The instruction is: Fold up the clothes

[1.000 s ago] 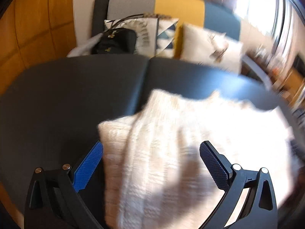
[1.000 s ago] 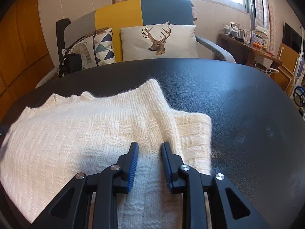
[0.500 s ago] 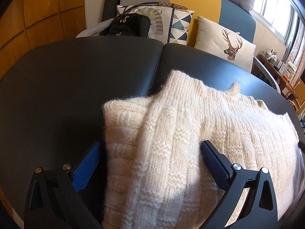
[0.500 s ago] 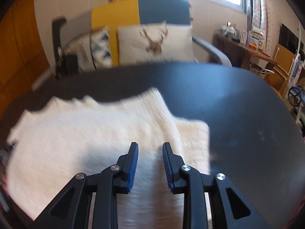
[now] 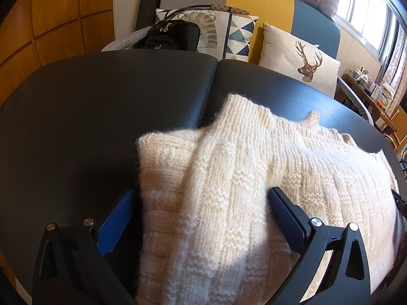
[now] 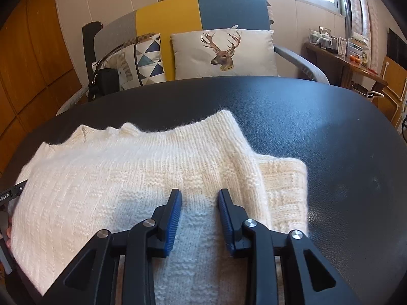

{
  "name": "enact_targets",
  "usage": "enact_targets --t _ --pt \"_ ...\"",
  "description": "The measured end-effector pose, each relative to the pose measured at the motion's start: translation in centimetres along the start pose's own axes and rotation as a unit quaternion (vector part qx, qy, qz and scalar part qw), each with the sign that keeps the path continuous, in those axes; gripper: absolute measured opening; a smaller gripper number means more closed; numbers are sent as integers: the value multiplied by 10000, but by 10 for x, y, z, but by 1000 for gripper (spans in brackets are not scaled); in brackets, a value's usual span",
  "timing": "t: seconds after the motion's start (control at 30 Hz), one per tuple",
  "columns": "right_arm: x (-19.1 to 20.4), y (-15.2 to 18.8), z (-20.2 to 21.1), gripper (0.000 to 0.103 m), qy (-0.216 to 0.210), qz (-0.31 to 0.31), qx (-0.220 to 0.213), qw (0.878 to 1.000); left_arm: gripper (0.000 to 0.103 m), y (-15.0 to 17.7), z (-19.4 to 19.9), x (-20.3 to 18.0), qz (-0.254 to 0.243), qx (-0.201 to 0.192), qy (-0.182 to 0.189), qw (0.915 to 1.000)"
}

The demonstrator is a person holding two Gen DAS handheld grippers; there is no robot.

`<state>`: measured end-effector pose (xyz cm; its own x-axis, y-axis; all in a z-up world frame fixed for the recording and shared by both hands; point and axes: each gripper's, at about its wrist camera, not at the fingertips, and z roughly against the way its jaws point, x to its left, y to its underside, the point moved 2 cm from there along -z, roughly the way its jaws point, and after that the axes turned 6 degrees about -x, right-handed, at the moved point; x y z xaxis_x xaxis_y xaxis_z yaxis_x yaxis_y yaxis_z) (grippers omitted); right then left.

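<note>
A cream knitted sweater (image 5: pixel 229 190) lies on the black table, both sleeves folded in over its body; it also shows in the right wrist view (image 6: pixel 142 172). My left gripper (image 5: pixel 201 198) is wide open, low at the sweater's left end, its fingers either side of the folded sleeve. My right gripper (image 6: pixel 199 198) is over the sweater's right end with a narrow gap between its jaws and knit showing through the gap; it grips nothing that I can see. The sweater's near edge is hidden under both grippers.
The black leather table (image 6: pixel 318 132) has a seam (image 5: pixel 211 89) down its middle. Behind it stands a grey, yellow and blue sofa (image 6: pixel 203 10) with a deer cushion (image 6: pixel 223 50), a patterned cushion and a black handbag (image 5: pixel 173 38). A cluttered side table (image 6: pixel 340 50) is at far right.
Both grippers have shifted slightly over the sweater and settled. The left view swung to look further along the table. The sweater lies as before.
</note>
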<state>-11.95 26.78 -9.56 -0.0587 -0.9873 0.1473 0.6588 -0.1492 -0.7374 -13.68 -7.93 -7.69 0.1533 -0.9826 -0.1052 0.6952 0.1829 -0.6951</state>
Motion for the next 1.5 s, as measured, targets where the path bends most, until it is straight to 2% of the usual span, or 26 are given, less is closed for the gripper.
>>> enact_targets --t 0.1,0.17,0.2,0.3,0.43,0.6,0.7,0.8,0.87,1.0,1.13,1.27,1.43,1.5 --pt "-4 -5 17 31 44 -345 -178 9992 103 0 0 1 0 4 37 10000" --pt "-7 -5 28 31 -94 -581 -345 9977 103 0 0 1 -4 -10 33 10000" --pt "-7 -3 28 31 -80 -566 -281 9980 103 1 1 0 -6 -17 31 10000" --pt "-9 7 21 31 504 -202 -41 9985 103 2 1 1 31 -15 63 10000" --pt "-11 15 18 32 484 -114 -166 9986 103 3 4 3 105 48 90 9999" --pt "-29 14 38 33 86 -624 -378 9973 103 -7 9 12 427 354 149 9983" --pt "-40 14 50 33 -153 -929 -504 9943 103 -10 20 18 662 56 83 9978" --pt "-67 16 65 33 -242 -1562 -681 9851 103 -14 22 17 487 -133 -146 9986" --pt "-89 17 66 33 -354 -1775 -480 9823 103 -17 17 16 273 -38 -269 9993" --pt "-113 22 63 33 -518 -1926 -162 9798 103 -16 8 17 137 169 -256 9994" --pt "-130 30 51 40 -1089 -2457 190 9630 103 -7 5 19 217 174 -170 9995" --pt "-136 28 38 54 -1345 -2721 506 9515 103 3 3 22 358 108 -35 9993" --pt "-129 24 18 57 -1733 -2852 981 9376 103 9 6 17 218 -28 -160 9996" --pt "-124 23 14 57 -1766 -2881 1027 9356 103 10 7 17 229 -68 -147 9996"
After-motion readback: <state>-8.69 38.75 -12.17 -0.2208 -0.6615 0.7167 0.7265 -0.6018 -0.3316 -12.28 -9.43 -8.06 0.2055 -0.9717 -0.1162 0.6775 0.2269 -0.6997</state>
